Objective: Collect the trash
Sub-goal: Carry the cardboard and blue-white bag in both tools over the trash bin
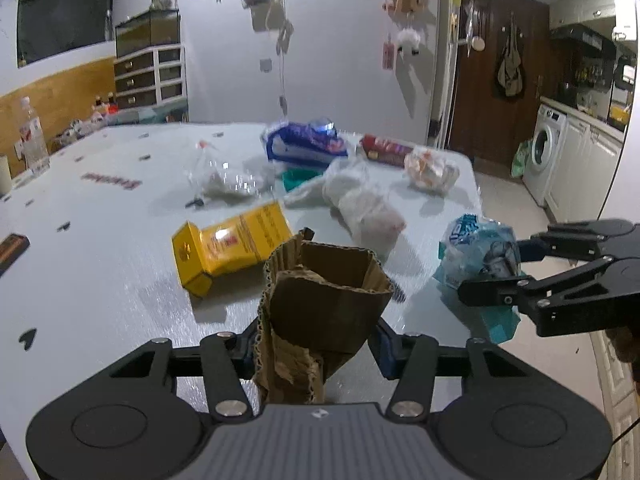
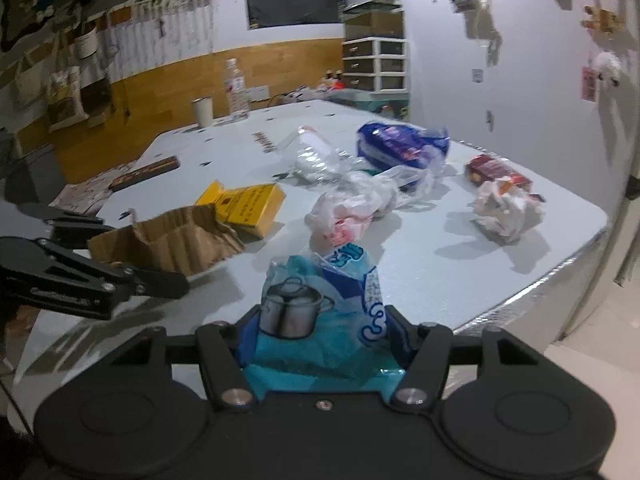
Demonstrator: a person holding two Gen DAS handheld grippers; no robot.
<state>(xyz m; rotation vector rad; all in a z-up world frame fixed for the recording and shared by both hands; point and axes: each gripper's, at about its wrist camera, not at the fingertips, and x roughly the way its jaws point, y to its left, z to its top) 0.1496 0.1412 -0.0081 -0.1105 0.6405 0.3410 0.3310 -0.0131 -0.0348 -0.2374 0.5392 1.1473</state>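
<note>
Left hand-held gripper (image 1: pixel 316 344) clenched on stiff, light cardboard (image 1: pixel 324 300); right hand-held gripper (image 2: pixel 320 344) pinching crinkly wrapper (image 2: pixel 320 304) (slippery, probably) mid-body.

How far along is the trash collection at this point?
Nothing looks binned yet; no bin is in view. In hand: the left tool is shut on the cardboard, the right tool on the blue wrapper. Left on the table: yellow box, white bags, clear bag, blue pack, red pack, crumpled wrapper.
</note>
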